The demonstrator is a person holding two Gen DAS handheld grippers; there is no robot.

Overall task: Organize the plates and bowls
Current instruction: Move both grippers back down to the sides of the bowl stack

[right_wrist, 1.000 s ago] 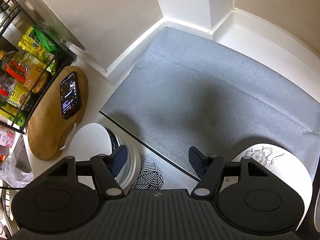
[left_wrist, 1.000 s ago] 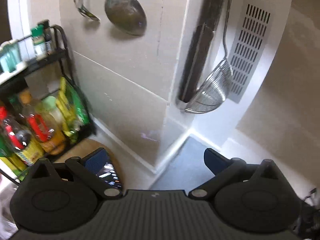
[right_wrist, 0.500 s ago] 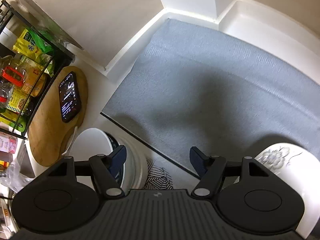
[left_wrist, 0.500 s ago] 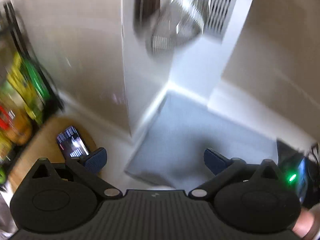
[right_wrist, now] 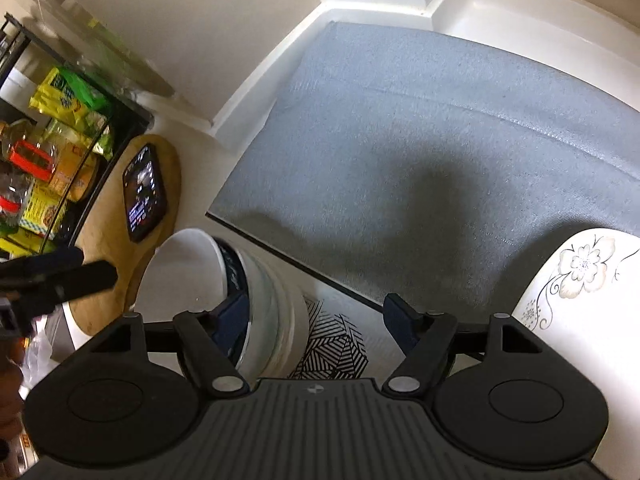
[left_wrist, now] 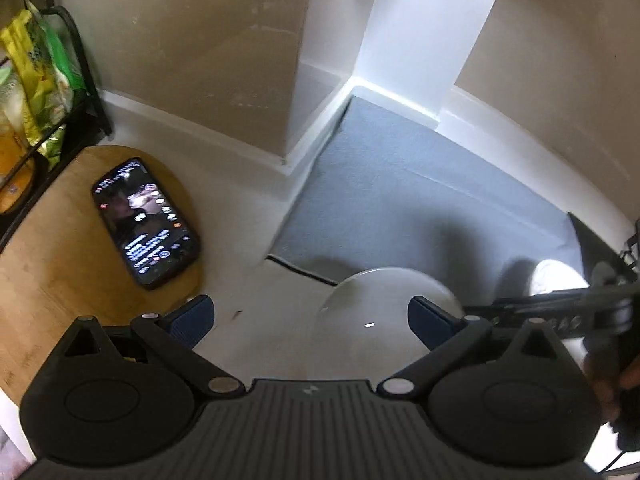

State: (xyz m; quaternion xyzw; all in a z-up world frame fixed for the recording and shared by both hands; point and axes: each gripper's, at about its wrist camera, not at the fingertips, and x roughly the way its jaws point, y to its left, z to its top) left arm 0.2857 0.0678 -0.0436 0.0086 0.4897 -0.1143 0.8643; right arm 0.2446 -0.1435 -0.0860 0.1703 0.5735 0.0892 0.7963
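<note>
Bowls (right_wrist: 256, 304) stand stacked under the right gripper (right_wrist: 316, 320), left finger (right_wrist: 232, 320) over the rim, jaws just widening, nothing held. Left gripper (left_wrist: 310, 318) gapes wide nearby, empty.

White bowls (right_wrist: 240, 292) stacked; floral plate (right_wrist: 580, 292) on mat.

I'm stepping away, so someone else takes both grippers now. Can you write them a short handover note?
Left gripper: jaws open, empty, above the white bowls.
Right gripper: jaws just opening, nothing between the pads, left finger by the bowl stack.
Flowered plate sits on the right edge of the grey mat; the bowls sit just off its near-left corner.
Done: nothing gripped or visibly sorted yet.
Left: gather bowls and plate, probably onto the mat.
</note>
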